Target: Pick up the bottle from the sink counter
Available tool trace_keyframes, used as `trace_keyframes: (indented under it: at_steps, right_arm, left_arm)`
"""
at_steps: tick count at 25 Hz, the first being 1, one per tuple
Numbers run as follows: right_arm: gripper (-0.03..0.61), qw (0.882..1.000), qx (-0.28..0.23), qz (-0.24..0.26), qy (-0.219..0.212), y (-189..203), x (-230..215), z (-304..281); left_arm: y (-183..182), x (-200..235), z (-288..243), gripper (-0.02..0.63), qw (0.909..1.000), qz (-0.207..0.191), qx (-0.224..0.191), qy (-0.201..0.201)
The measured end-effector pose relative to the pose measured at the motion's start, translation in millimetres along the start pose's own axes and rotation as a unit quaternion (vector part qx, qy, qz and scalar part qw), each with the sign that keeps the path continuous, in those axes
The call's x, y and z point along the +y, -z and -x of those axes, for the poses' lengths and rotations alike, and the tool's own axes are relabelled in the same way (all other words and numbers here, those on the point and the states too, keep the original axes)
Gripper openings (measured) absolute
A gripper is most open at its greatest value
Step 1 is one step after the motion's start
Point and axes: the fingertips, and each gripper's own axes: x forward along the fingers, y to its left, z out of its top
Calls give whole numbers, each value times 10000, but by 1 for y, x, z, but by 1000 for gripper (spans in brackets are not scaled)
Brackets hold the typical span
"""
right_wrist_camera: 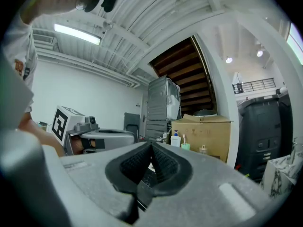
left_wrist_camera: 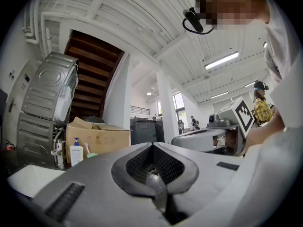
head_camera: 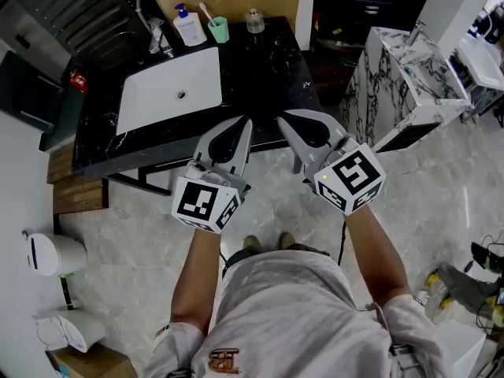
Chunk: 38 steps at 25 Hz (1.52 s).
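The white, blue-capped plastic pump bottle [head_camera: 189, 28] is standing upright at the black desk's [head_camera: 264, 73] far-left edge. Both grippers are pressed together and empty, the left gripper [head_camera: 242, 124] hovering nearer than the right gripper [head_camera: 283, 121].

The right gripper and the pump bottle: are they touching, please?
Apart. In the head view the right gripper hangs at the counter front, the pump bottle at its back.

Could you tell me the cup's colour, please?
The cup is mint green, clearest in head view.
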Motion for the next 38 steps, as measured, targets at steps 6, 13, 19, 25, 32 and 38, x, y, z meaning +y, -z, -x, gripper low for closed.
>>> trace_keyframes:
  at_steps: [6,13,19,25,32,38]
  right_arm:
    - [0,9999,44,106,-96,1,-24,8]
    - [0,9998,28,159,-133,3,-40,-5]
    - [0,9997,90,206,-80,7,-61,-31]
    - [0,9996,170,233,-16,10,-91,-80]
    - [0,9994,211,221,165,9,-126,-141]
    - [0,9983,302,286,397,3,-157,-187]
  left_arm:
    - [4,-3,-14,0,9998,9,42,-186]
    - [1,12,-29,0,9996,-80,-6,-259]
    - [7,40,-50,0,9997,-55,-55,-231]
    - [11,86,-83,0,9998,11,-73,-193]
    - [17,143,-123,0,9999,-20,-101,54]
    - [14,187,-156,0,9995,12,-165,287]
